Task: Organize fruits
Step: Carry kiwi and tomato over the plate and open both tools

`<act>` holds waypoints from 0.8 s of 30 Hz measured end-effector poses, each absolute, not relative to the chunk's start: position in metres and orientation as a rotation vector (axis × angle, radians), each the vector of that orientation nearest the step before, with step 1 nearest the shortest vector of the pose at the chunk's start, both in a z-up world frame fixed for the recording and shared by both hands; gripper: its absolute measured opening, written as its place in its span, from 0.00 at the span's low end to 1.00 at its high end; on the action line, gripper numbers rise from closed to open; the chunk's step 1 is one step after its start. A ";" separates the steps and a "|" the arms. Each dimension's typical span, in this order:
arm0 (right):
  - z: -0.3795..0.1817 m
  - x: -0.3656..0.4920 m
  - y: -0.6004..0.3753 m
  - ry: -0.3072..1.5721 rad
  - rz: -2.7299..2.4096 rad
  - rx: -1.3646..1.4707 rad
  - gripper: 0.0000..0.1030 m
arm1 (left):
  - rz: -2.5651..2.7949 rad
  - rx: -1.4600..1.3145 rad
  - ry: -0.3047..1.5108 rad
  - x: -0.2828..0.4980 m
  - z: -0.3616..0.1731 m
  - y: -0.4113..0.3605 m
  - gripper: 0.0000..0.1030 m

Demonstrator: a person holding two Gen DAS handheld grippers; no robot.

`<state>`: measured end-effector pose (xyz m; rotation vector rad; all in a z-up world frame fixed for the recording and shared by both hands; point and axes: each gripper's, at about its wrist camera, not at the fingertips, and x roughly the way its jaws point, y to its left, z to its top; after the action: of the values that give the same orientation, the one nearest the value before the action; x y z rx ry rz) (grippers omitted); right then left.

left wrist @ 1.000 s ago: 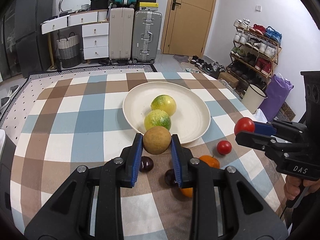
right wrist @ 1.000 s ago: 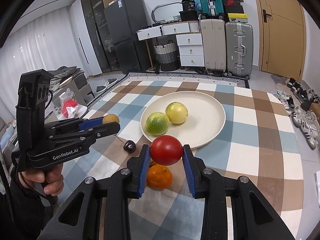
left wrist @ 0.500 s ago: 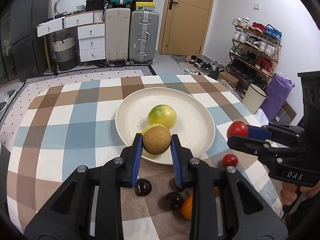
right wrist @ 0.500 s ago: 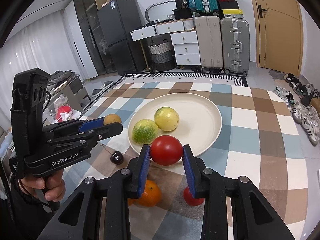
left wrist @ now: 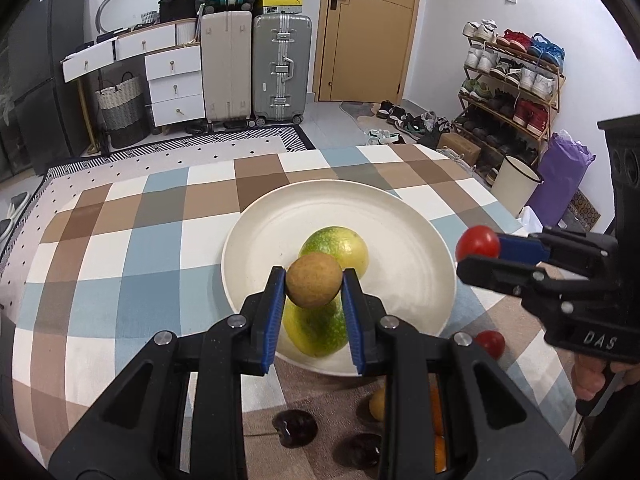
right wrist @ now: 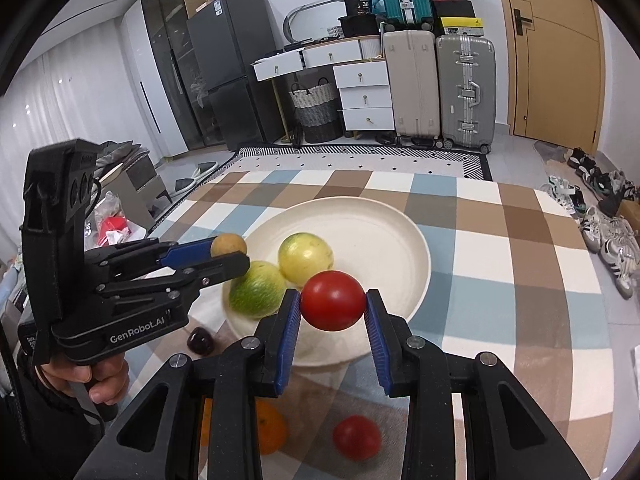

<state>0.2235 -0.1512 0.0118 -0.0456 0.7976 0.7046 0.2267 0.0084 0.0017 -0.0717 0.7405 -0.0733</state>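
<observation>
Currently: left gripper clamps brown fruit above plate at 6 o'clock | right gripper clamps tomato | risk: released fruit strikes green fruits, rolls off rim.

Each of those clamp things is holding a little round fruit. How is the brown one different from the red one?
The brown fruit looks dull and rough-skinned; the red tomato is glossy and smooth. The brown fruit sits in the left gripper, over the green-yellow fruits on the plate; the tomato sits in the right gripper, near the plate's edge. Both are round, pinched between blue pads and held off the table.
</observation>
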 end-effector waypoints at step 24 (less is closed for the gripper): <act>-0.025 0.249 -0.135 0.854 0.722 -0.045 0.32 | -0.085 -0.163 0.769 0.241 -0.014 0.043 0.24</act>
<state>0.2487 -0.1353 -0.0253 -0.0449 0.8545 0.7216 0.2413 0.0427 -0.0143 -0.1633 0.7693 -0.0855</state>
